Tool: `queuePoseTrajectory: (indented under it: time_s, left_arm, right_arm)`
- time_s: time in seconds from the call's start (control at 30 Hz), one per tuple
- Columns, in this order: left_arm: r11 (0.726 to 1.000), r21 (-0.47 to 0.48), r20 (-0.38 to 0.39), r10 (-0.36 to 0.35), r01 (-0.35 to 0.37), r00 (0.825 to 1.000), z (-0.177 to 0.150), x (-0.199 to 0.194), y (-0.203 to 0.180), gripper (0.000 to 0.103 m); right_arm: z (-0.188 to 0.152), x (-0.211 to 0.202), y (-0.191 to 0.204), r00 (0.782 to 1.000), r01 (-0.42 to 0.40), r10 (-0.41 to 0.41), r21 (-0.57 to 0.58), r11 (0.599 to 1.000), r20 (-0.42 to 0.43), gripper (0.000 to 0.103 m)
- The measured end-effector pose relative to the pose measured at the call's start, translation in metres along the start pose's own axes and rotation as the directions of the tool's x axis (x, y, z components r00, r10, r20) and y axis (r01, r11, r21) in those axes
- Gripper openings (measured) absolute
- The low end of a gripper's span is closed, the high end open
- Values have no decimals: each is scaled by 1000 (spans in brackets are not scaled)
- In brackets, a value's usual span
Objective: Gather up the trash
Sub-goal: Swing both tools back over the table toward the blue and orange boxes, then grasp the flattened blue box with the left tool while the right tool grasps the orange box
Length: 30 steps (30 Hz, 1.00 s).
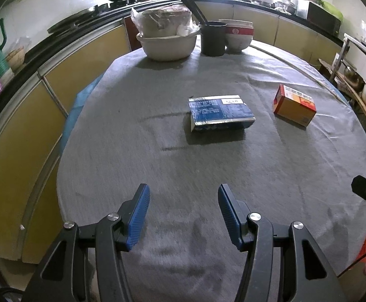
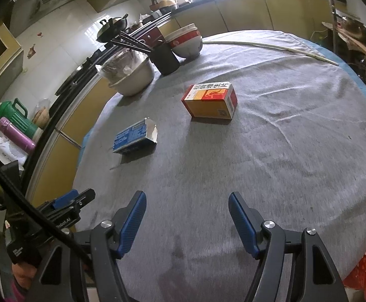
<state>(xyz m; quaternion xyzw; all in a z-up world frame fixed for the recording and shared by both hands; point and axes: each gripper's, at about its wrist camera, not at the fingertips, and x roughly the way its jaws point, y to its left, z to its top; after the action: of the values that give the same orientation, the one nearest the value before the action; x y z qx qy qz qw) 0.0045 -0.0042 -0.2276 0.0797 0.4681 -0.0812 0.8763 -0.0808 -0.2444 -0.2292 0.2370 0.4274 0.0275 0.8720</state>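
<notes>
Surface: kitchen table (image 1: 132,151), grey cloth spread over it.
Left view: left gripper (image 1: 181,214) held spread, empty; blue box (image 1: 220,113) seen straight ahead, long axis crosswise.
Right view: right gripper (image 2: 186,222) spread, empty; orange box (image 2: 209,100) lies ahead, judged nearer this hand.

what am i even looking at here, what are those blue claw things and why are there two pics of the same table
The blue claws are the fingers of two hand-held grippers; a person carries one in each hand, and each has a camera looking forward along it. One picture comes from the left gripper, the other from the right gripper. Both are open and hold nothing. On the grey-clothed table lie a blue box and an orange box, probably the trash to collect. At the far end stand bowls and a dark cup of chopsticks.
</notes>
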Motion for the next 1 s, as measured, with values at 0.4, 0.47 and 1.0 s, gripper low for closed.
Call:
queuePoseTrajectory:
  time_s: [0.4, 0.47, 1.0]
  left_arm:
    - [997, 62, 56, -38, 35, 998, 49, 20, 18, 57]
    - [995, 76, 57, -70, 65, 996, 59, 27, 18, 57]
    - [951, 35, -4, -308, 308, 951, 136, 98, 20, 57]
  right_arm:
    - [33, 13, -10, 999, 0, -1, 21, 1000, 33, 72]
    - [46, 14, -12, 998, -1, 0, 16, 1000, 60, 72]
    - [163, 81, -50, 986, -93, 78, 100, 991, 148, 72]
